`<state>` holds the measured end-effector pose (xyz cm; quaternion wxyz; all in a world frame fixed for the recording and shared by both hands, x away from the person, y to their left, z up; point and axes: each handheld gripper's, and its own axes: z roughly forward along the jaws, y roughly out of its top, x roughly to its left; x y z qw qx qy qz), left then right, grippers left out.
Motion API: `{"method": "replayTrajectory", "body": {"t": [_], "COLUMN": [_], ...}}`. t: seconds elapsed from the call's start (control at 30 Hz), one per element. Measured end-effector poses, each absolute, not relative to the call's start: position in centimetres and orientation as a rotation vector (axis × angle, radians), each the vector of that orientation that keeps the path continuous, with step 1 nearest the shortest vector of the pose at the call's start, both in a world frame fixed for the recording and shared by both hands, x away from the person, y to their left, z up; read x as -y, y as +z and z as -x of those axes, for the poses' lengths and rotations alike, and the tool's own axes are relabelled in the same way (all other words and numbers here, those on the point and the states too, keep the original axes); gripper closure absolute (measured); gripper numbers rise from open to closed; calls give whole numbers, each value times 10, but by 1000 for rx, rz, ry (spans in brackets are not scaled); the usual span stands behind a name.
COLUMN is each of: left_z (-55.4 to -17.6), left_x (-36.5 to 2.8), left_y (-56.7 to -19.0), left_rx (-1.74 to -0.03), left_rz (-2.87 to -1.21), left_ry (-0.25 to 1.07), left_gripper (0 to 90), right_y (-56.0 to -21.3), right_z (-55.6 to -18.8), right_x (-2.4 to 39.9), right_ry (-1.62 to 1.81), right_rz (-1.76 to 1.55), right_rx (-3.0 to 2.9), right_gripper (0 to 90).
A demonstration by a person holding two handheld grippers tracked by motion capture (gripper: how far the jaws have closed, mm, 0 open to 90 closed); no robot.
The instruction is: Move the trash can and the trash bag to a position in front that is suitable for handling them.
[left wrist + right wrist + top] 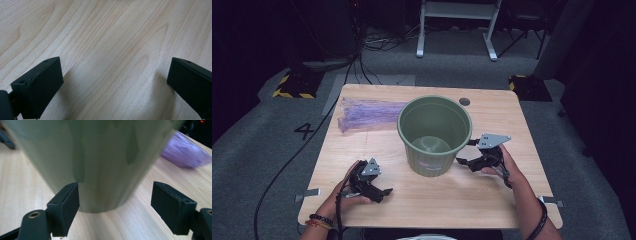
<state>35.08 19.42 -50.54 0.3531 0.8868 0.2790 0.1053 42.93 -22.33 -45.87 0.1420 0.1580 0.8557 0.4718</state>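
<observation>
The wooden table (pixel 362 150) carries a green ribbed bucket (pixel 435 135) upright near its middle, empty inside as the high view shows. A purple mesh bag (pixel 364 114) lies flat toward the far left corner; the right gripper view shows it behind the bucket's base. The right gripper (pixel 467 152) stands wide open beside the bucket's right wall, holding nothing. The left gripper (pixel 384 192), near the front edge, gapes wide over bare wood.

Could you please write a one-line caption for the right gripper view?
Open right gripper faces the green plastic bin's base on the wooden table, purple bag beyond.
</observation>
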Motion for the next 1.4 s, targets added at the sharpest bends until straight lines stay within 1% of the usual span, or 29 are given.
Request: {"method": "replayTrajectory", "body": {"t": [0.17,0.27,0.5,0.97,1.17,1.4], "left_z": [-351,-351,-351,-351,-351,-351], "left_x": [-194,-194,-194,-194,-194,-194], "left_y": [-505,-505,-505,-505,-505,-505], "left_rx": [-723,-723,-723,-723,-725,-725], "left_rz": [-2293,-2293,-2293,-2292,-2293,-2293], "left_ry": [271,271,271,270,270,269], "left_gripper": [0,0,0,0,1,2], "right_y": [-458,-457,-457,-453,-453,-455], "right_z": [-424,-422,-421,-415,-416,-419], "right_x": [212,204,188,142,132,133], "right_ry": [1358,1347,1358,1426,1450,1436], "right_rz": [-387,-373,-361,-262,-259,-296], "right_rx": [-2491,-2491,-2490,-2491,-2492,-2471], "right_gripper": [217,250,241,243,245,252]}}
